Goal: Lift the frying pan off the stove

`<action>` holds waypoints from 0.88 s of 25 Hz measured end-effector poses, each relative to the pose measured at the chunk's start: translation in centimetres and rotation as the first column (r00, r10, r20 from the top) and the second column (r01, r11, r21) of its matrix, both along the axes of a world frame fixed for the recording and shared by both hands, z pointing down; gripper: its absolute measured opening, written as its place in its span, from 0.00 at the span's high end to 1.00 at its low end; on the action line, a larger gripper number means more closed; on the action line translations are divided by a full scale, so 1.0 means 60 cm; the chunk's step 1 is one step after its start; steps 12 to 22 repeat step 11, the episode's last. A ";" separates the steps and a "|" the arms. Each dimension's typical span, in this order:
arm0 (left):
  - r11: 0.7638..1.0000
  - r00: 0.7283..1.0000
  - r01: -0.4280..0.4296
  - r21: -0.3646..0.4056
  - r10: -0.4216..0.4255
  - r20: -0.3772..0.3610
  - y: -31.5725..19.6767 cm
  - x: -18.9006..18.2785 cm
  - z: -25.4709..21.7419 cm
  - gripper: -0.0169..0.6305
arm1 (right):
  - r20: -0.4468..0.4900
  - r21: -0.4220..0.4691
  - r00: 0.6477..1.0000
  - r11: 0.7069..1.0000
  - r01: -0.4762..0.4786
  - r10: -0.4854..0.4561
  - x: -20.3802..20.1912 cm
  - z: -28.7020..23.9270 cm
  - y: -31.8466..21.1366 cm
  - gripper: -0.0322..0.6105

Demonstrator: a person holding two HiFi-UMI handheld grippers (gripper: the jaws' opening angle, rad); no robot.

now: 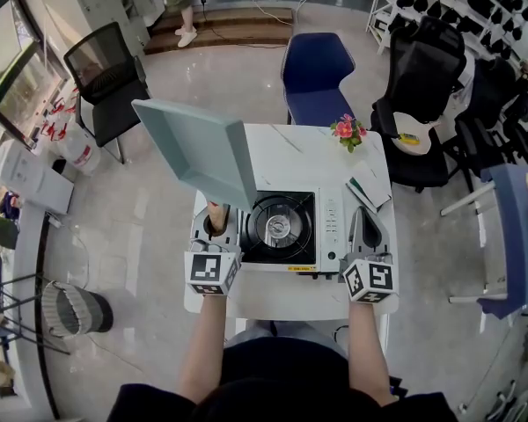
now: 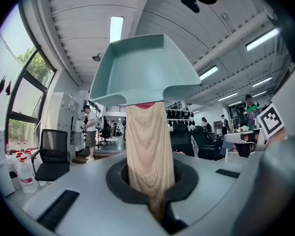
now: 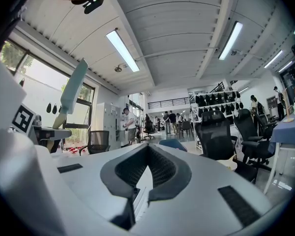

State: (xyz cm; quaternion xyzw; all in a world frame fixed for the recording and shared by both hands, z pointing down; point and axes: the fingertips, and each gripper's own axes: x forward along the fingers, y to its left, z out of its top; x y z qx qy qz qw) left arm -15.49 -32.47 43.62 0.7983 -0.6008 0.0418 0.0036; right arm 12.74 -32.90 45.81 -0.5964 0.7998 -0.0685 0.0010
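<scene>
In the head view, my left gripper (image 1: 216, 225) was clamped on the wooden handle (image 1: 216, 211) of the pale teal square frying pan (image 1: 198, 148). The pan was raised clear of the portable gas stove (image 1: 330, 227) and tipped steeply, and it lay at about ten o'clock from the bare black burner (image 1: 277, 225). My right gripper (image 1: 368, 222) sat at the stove's three o'clock side over the white table (image 1: 308, 152), jaws together with nothing in them. In the left gripper view, the handle (image 2: 148, 151) ran straight up out of the pinched jaws, and the pan (image 2: 145, 68) filled twelve o'clock against the ceiling. In the right gripper view, the jaws met at their tips and held nothing. The pan (image 3: 73, 87) showed edge-on at about ten o'clock, above the left gripper's marker cube (image 3: 23, 119).
</scene>
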 end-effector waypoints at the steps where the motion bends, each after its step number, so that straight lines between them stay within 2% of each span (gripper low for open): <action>1: 1.000 1.000 -0.001 0.002 0.001 -0.001 0.002 0.001 -0.001 0.94 | 0.000 0.001 1.000 1.000 0.000 0.000 0.001 0.000 0.002 0.95; 22: 1.000 1.000 -0.008 0.005 0.008 0.006 0.009 0.006 -0.007 0.94 | 0.000 0.001 1.000 1.000 0.008 -0.008 -0.003 -0.006 0.009 0.95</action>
